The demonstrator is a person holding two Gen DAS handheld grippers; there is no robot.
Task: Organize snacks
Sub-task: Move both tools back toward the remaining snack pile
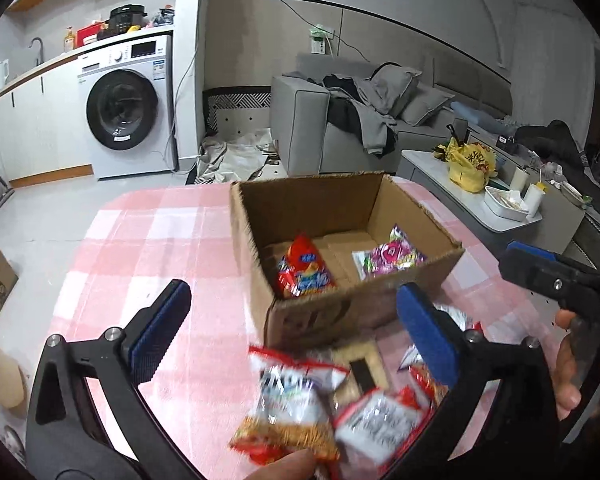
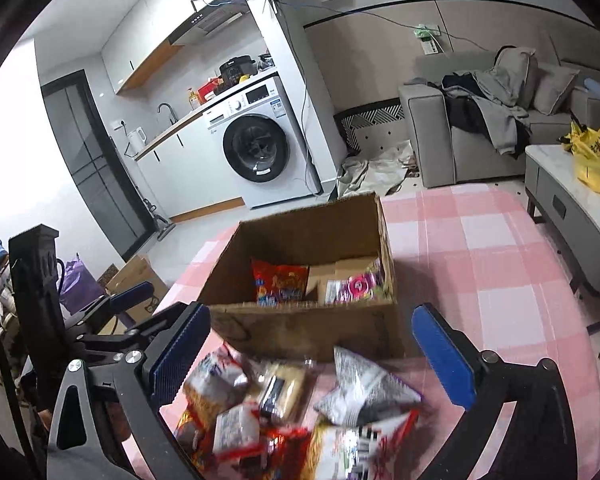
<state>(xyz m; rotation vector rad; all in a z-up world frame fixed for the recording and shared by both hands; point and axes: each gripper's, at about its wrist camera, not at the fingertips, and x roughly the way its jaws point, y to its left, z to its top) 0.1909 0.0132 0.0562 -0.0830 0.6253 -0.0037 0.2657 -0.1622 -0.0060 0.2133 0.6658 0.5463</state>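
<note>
Both my jaws stand wide apart with nothing between the pads: my left gripper (image 1: 292, 332) hangs over the near edge of the snack heap, and my right gripper (image 2: 312, 354) does the same from the other side.

Seen from my right wrist, the loose pile of crinkly red, white and silver snack packets (image 2: 296, 416) lies on the table at six o'clock of the open brown cardboard box (image 2: 300, 332), close against its near wall. Inside the box, a red snack bag (image 1: 304, 270) lies at nine o'clock and a pink and white candy packet (image 1: 388, 258) at three o'clock, apart from each other.

All this rests on the pink and white checked tablecloth (image 1: 160, 248). Beyond it, at eleven o'clock, stands a white front-loading washing machine (image 1: 128, 108); at one o'clock, a grey sofa (image 1: 312, 128) draped with clothes.
</note>
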